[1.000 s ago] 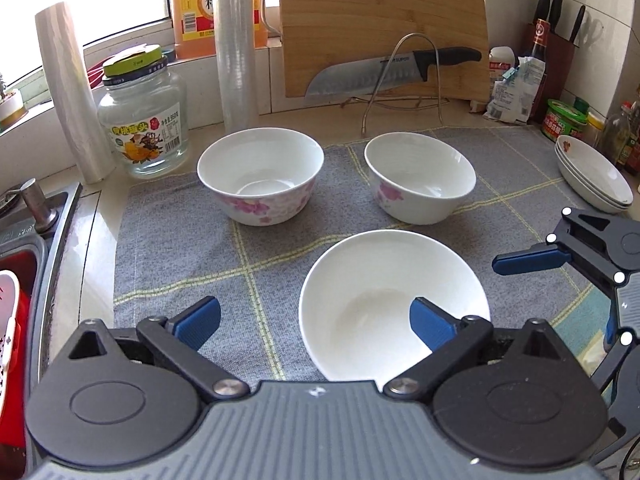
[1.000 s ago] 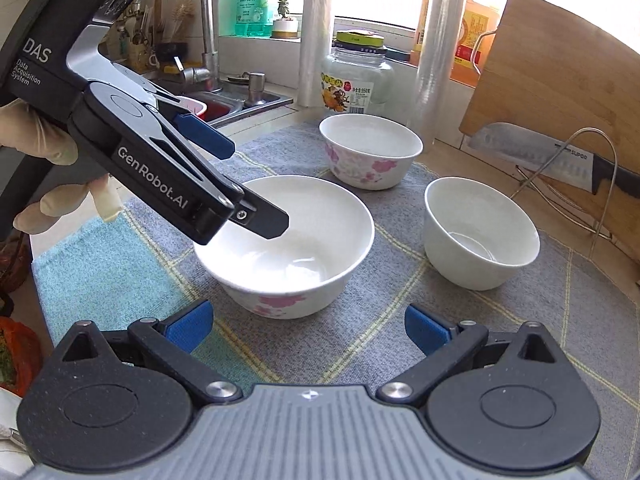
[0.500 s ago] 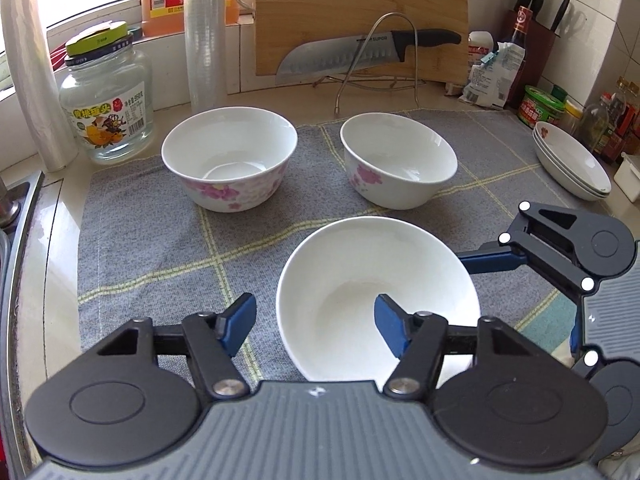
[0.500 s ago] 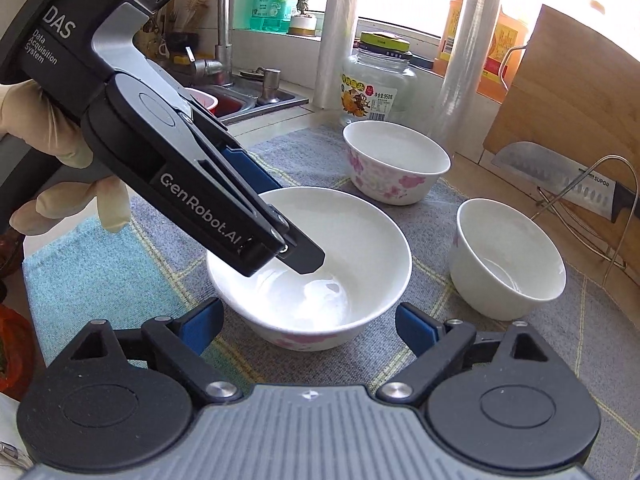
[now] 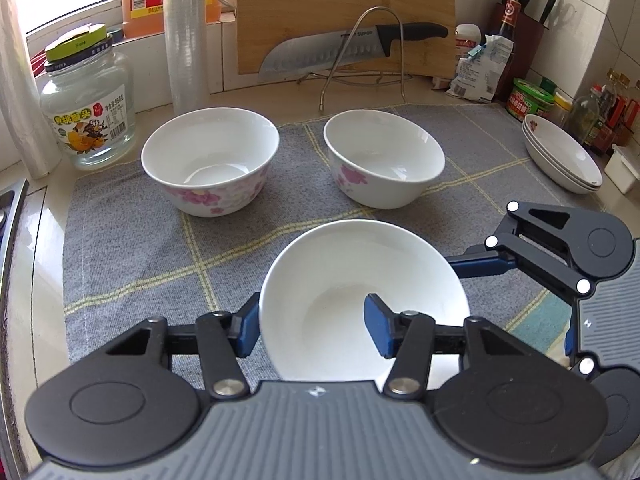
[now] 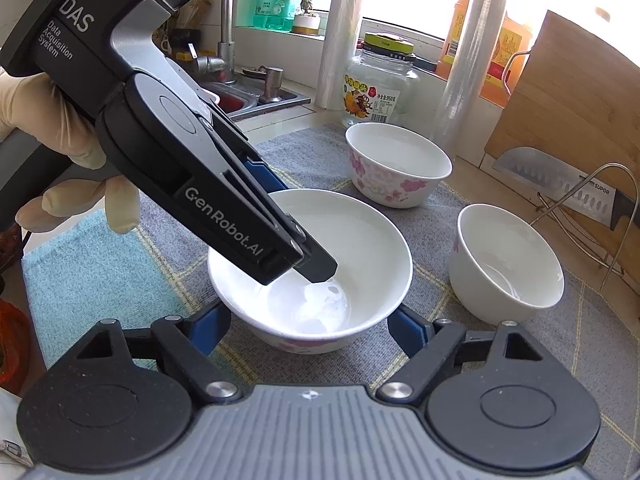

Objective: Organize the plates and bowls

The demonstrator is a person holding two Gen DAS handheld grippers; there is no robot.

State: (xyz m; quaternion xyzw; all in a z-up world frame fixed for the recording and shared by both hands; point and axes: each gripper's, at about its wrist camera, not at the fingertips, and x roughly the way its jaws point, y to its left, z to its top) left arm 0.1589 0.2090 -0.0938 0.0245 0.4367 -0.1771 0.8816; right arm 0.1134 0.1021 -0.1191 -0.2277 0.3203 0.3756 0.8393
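Three white bowls with pink flowers stand on a grey mat (image 5: 132, 248). The near bowl (image 5: 360, 304) (image 6: 320, 264) has its left rim between my left gripper's (image 5: 312, 330) fingers: one blue pad inside, one outside, closing on the wall but with a gap still showing. My right gripper (image 6: 308, 330) is open, its pads either side of the same bowl's base, apart from it. The far left bowl (image 5: 210, 160) and far right bowl (image 5: 384, 158) stand empty. A stack of shallow plates (image 5: 562, 158) sits at the right.
A glass jar (image 5: 88, 100), film rolls (image 5: 186, 32), a cutting board with a knife on a wire rack (image 5: 352, 48), a knife block and bottles line the back. A sink (image 6: 244, 96) lies to the left. A teal cloth (image 6: 92, 276) lies under the mat's edge.
My left gripper has moved forward and narrowed around the near bowl's left rim. My right gripper has come closer to the same bowl, still open.
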